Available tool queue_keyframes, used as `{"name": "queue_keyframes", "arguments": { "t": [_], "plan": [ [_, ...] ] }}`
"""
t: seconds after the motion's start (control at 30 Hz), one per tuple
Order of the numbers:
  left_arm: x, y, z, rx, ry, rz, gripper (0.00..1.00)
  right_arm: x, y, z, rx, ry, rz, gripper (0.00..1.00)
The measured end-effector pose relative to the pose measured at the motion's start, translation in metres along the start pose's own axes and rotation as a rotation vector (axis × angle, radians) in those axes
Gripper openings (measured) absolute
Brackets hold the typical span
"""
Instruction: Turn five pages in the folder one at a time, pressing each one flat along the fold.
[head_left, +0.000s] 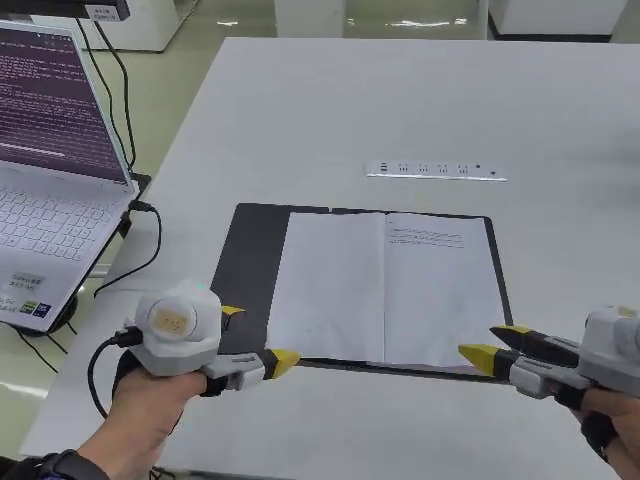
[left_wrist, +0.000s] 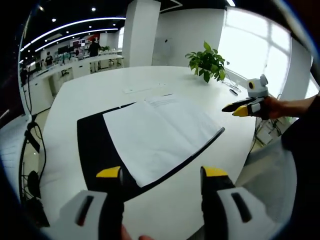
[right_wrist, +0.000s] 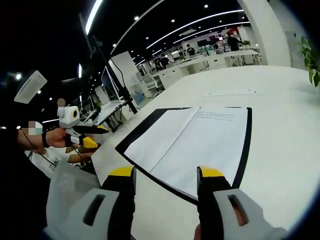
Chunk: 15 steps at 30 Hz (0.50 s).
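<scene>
Head view showed one folder (head_left: 255, 262) lying open on the table (head_left: 330, 100), its two white pages (head_left: 330, 285) exposed, just ahead of and between my two claws. My left claw (head_left: 258, 336) hovered at its near left corner, jaws spread and empty. My right claw (head_left: 495, 343) hovered at the near right corner, likewise released. One power strip (head_left: 435, 170) lay beyond the folder, and one laptop (head_left: 50, 200) sat left of my left claw.

Both are held low by the near edge of the tabletop (head_left: 400, 100), tips pointing in at each other. The left gripper (head_left: 257, 337) is toward the near-left, jaws spread wide, with the left hand (head_left: 150, 400) wrapped underneath. The right gripper (head_left: 492, 343) is toward the near-right corner, jaws apart too, with the right hand (head_left: 610, 420) gripping it from behind.
</scene>
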<state>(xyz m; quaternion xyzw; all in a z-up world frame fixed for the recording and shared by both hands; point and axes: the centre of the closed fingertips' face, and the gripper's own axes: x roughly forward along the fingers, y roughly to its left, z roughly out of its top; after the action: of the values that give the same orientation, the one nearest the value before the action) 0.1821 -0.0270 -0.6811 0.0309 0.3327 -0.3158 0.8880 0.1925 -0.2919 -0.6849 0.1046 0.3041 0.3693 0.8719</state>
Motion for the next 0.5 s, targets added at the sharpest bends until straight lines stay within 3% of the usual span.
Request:
{"name": "queue_keyframes", "arguments": {
  "t": [0.2, 0.5],
  "plan": [
    [-0.017, -0.004, -0.003, 0.025, 0.000, 0.021, 0.66, -0.018, 0.000, -0.003, 0.008, -0.029, -0.043, 0.50],
    [-0.036, -0.004, -0.004, 0.023, -0.020, 0.045, 0.69, -0.037, 0.008, -0.011, -0.002, -0.019, -0.068, 0.54]
  ]
}}
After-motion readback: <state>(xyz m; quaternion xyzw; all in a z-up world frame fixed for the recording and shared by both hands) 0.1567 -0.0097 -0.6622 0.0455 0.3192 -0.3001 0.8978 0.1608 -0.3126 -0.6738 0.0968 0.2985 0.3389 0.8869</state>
